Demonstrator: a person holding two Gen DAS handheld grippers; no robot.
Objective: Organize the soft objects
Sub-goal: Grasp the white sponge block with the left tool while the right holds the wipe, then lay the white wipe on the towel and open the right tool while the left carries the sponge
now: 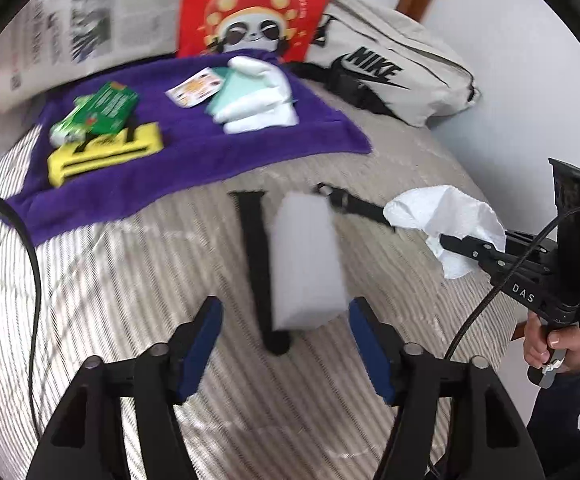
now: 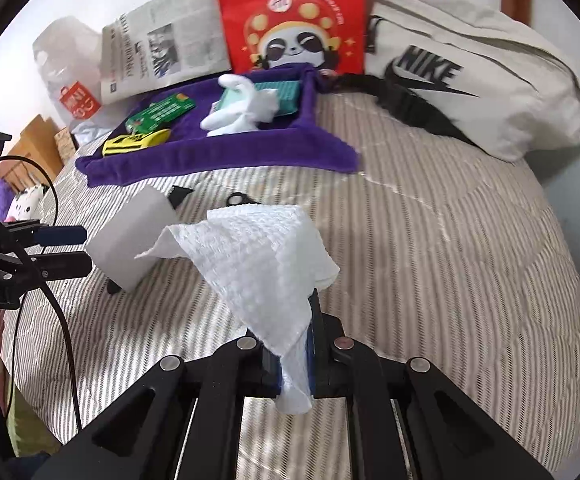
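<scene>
Purple fabric tray (image 2: 218,156) ahead holds white gloves (image 2: 246,114) & green pack (image 2: 160,112); right gripper (image 2: 290,364) pinches white cloth (image 2: 258,256), left gripper (image 1: 286,320) spread w/ foam block (image 1: 305,260) between.

Bed cover, grey-and-white striped quilted cloth (image 2: 429,240): matt, ribbed. Purple plush towel (image 1: 210,160): fuzzy nap. White paper towel sheet (image 2: 258,256): embossed, dimpled, limp. White foam block (image 1: 305,260): matt, smooth faces. Cream canvas bag with black print (image 2: 489,92): coarse weave. Red paper bag (image 2: 290,16): slight sheen. Folded newspaper (image 2: 162,48): dull.
</scene>
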